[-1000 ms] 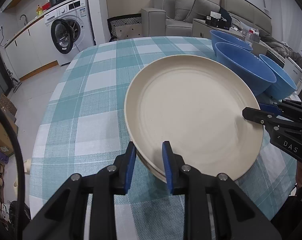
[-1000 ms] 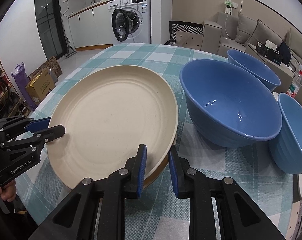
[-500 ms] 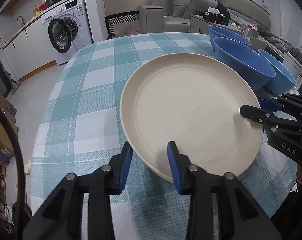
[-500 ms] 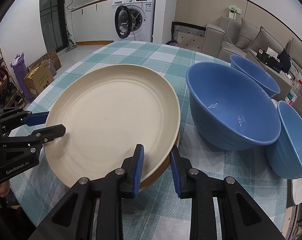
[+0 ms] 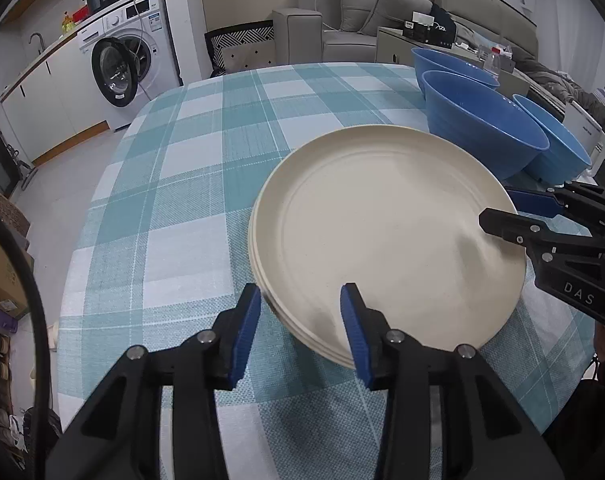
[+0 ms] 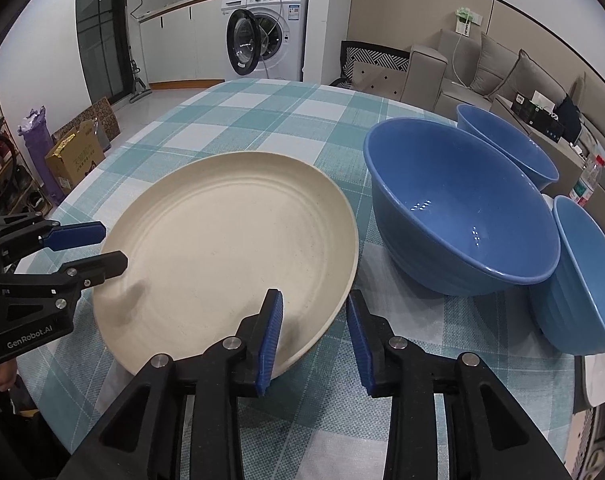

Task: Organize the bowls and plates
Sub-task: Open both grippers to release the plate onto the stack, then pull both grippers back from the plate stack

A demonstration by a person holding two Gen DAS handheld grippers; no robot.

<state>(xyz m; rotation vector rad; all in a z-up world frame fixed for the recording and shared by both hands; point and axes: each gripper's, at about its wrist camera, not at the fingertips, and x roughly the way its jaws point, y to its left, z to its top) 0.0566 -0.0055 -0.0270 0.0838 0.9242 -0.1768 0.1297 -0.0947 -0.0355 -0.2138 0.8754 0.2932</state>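
I am releasing the round cream plate point(image 5: 386, 236) onto its stack on the checked-cloth bench point(image 5: 206, 168); left tongs point(image 5: 300, 330) and right tongs point(image 6: 314, 336) opening astride its rim, unpressed; next, the glossy blue bowls point(image 6: 458, 208).

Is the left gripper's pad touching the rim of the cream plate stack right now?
Apart. In the left wrist view the left gripper is opening; both pads stand clear of the cream plate stack's rim between them.
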